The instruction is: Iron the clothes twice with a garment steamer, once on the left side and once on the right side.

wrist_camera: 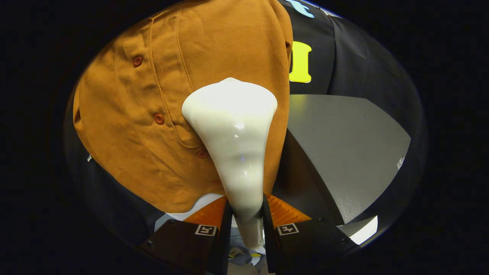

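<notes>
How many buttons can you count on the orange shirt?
3: the top button, the middle button and the lowest button beside the steamer that the gripper fingers clamp. The steamer may hide more.

The steamer (pixel 233 133) hides part of the shirt's (pixel 153 114) button placket.

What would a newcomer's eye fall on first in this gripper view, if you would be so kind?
First comes the glossy white garment steamer, its handle clamped between the fingers of the gripper and its wide head pressed against the cloth ahead. Behind it hangs the orange-brown shirt, wrinkled, with its row of buttons running just beside the steamer head. Beyond the shirt's edge stands a grey panel.
</notes>
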Demonstrator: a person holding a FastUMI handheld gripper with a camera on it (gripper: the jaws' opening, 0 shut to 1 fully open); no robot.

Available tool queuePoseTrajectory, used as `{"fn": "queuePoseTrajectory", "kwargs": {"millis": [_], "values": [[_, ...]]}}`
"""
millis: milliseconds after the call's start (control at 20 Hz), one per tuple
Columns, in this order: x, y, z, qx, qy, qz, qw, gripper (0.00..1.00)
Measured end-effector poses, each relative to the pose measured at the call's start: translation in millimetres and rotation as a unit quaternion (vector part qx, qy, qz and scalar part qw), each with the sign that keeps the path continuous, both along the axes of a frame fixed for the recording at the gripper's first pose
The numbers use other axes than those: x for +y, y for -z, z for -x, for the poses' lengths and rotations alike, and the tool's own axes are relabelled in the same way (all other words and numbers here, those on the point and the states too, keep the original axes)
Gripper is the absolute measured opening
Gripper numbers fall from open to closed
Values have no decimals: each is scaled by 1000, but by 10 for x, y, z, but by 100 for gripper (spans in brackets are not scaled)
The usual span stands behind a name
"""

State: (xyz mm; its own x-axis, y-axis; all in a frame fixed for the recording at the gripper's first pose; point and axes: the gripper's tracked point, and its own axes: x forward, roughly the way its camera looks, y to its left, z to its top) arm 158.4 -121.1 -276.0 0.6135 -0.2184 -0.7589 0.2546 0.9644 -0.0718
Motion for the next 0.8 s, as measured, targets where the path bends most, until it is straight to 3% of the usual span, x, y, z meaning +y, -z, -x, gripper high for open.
{"fn": "queuePoseTrajectory", "kwargs": {"millis": [450, 800], "values": [[-32, 36, 236, 14, 2, 1, 1000, 42], [-13, -590, 174, -64, 15, 26, 997, 42]]}}
